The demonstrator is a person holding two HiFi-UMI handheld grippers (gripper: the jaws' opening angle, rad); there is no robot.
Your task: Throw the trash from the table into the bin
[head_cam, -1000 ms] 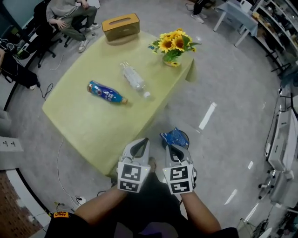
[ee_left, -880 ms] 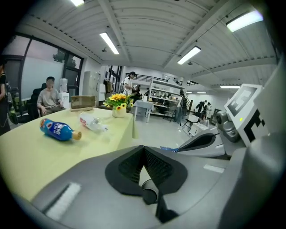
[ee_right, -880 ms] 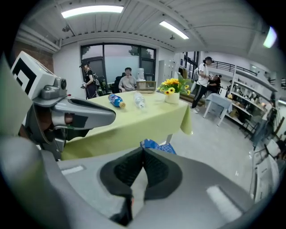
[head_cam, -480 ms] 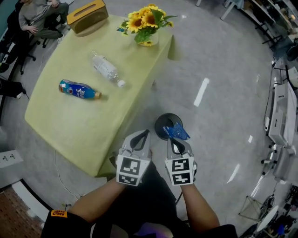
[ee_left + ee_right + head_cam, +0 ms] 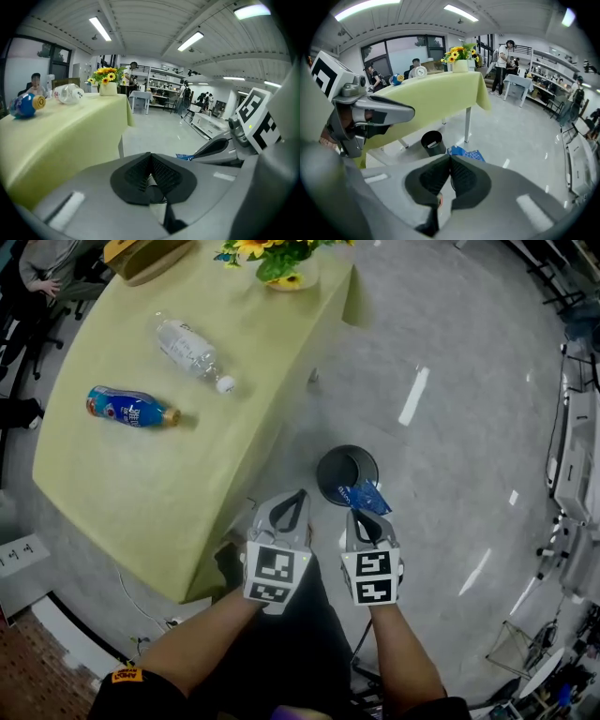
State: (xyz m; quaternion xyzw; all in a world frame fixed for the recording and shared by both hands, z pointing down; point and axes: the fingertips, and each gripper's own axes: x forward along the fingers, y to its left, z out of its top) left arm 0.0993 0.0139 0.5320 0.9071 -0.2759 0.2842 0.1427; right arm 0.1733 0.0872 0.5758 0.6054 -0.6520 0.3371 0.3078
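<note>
Compared with a second ago, the head view has swung away from the counter. Its yellow-green cloth now fills only the upper left, and the sunflower vase and tan box are cut by the top edge. The black bin, then almost hidden behind the trash, now stands fully exposed on the grey floor beside the counter's corner. Both hand-held grippers have come closer to it.

The left hand-held gripper is clenched: in the left gripper view its ribbed pads meet with nothing between them. It hangs over the floor just left of the bin.

The right hand-held gripper is likewise closed, its tips grasping a blue wrapper. The wrapper is crumpled and glossy, with a pale check print visible in the right gripper view. It overlaps the bin's near rim in the head view and probably hangs above the rim rather than touching it, though the steep angle leaves this uncertain.

A clear bottle and a blue-labelled bottle lie on their sides on the counter, as before.
</note>
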